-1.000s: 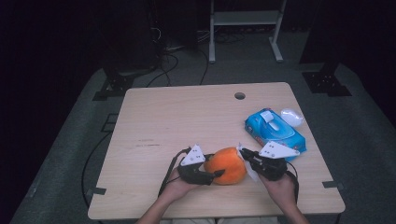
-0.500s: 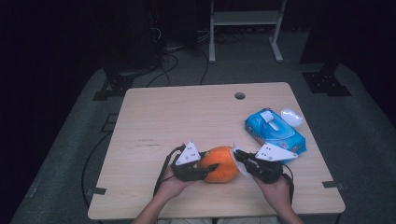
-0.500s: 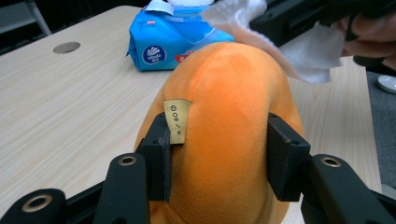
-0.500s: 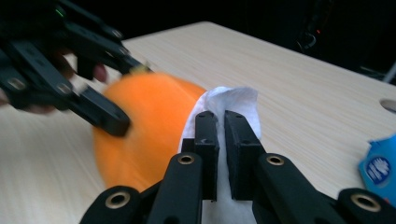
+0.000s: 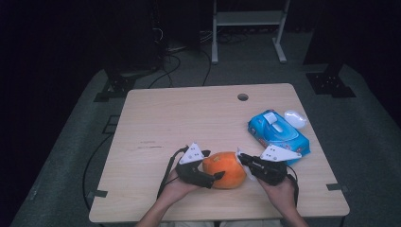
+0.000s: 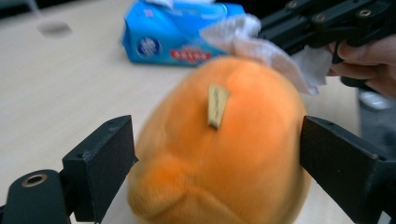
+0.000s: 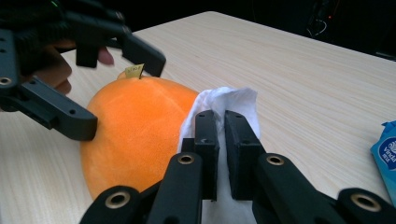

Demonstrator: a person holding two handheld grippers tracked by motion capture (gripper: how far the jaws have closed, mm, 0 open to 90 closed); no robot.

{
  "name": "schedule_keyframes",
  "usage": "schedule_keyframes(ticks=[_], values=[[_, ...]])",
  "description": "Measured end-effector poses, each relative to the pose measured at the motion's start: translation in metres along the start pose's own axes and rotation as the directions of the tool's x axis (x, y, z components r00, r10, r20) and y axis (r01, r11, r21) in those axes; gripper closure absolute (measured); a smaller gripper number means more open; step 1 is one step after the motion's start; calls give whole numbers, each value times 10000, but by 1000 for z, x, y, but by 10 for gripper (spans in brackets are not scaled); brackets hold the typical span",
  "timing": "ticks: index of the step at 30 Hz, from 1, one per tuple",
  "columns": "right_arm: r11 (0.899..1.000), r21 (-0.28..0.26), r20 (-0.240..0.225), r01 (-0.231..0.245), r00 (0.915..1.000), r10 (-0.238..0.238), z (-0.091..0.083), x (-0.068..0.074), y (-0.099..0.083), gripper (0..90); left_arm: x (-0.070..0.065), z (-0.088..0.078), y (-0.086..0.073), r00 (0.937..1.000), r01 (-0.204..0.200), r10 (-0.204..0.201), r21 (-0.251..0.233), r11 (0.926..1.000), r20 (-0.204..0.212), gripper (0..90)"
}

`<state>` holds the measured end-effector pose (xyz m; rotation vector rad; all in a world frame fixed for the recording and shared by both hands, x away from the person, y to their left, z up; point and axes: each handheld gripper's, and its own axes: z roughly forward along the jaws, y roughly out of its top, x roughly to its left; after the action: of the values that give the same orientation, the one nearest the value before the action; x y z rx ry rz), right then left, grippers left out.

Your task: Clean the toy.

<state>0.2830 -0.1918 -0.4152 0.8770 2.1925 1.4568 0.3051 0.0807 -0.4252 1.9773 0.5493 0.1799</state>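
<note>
Overhead, a light wood-grain table [image 5: 189, 118] with one round hole [image 5: 242, 97] near its far edge stands on grey floor matting; the room beyond is dark, with a white metal stand [image 5: 246, 28] and loose cables [image 5: 175, 52] at the far side.

Count on the table: one orange plush fruit [image 5: 226, 169], one blue wipes pack [image 5: 278, 135], one small white object [image 5: 295, 118] just beyond the pack, one white wipe [image 7: 224, 107].

Containers: the wipes pack lies flat toward the right edge, flap on top; its contents cannot be seen.

Plush fruit: at the near edge, centre, resting on the table between the two grippers. A small tan tag [image 6: 217, 105] sticks up from its top.

Left gripper [image 5: 210, 176]: jaws have just been opening and now stand wide on either side of the plush fruit. In the left gripper view a gap shows at each pad, so the pads do not press it.

Right gripper [image 7: 222, 140]: jaws nearly together, pinching the white wipe. The wipe touches the right side of the plush fruit.

Each gripper is held by one hand coming in from the near edge.
</note>
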Motion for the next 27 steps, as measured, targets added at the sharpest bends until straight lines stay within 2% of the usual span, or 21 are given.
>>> schedule_keyframes(ticks=[3, 4, 5, 6, 8, 10, 12, 14, 18, 21, 23, 27], values=[[9997, 122, 84, -188, 9998, 187, 1, -5, -4, 832, -4, -1, 0, 9984, -451, 447, 91, 9989, 351, 187], [9995, 158, 139, -280, 9995, 278, 2, -7, -5, 832, -6, -2, 0, 9969, -550, 548, 17, 9985, 563, 199], [9988, 219, 245, -431, 9988, 426, 2, -11, -8, 832, -6, -2, 0, 9968, -537, 538, -36, 9986, 599, 206], [9980, 238, 250, -581, 9980, 575, 2, -14, -9, 832, -6, -2, -1, 9977, -429, 432, -68, 9991, 524, 199], [9966, 193, 181, -802, 9966, 798, 1, -18, -10, 832, -4, 2, -2, 9990, -370, 364, 236, 9990, 257, 150], [9978, 144, 157, -646, 9978, 644, 0, -15, -6, 832, 0, 5, -6, 9992, -152, 139, 332, 9993, 374, 127], [9992, 37, 145, -393, 9991, 392, -3, -7, -1, 832, -1, 6, -8, 9987, -313, 303, 249, 9992, 404, 228], [9999, -95, 48, -110, 9999, 111, -4, 1, 4, 832, -5, 6, -6, 9984, -546, 541, 284, 9981, 178, 301], [9971, -281, -200, 709, 9972, -715, -3, 23, 15, 832, -13, 8, -4, 9960, -883, 885, 250, 9958, -98, 359], [9909, -169, -62, 1335, 9910, -1336, -1, 33, 17, 832, -17, 6, -2, 9941, -1066, 1070, 173, 9942, -199, 414], [9945, -211, -26, 1027, 9947, -1028, -2, 25, 15, 832, -18, 3, 1, 9942, -1064, 1065, 49, 9943, -127, 445], [9996, -49, 245, 263, 9994, -262, -4, 6, 8, 832, -22, -1, 7, 9916, -1278, 1276, -70, 9918, -219, 450]])
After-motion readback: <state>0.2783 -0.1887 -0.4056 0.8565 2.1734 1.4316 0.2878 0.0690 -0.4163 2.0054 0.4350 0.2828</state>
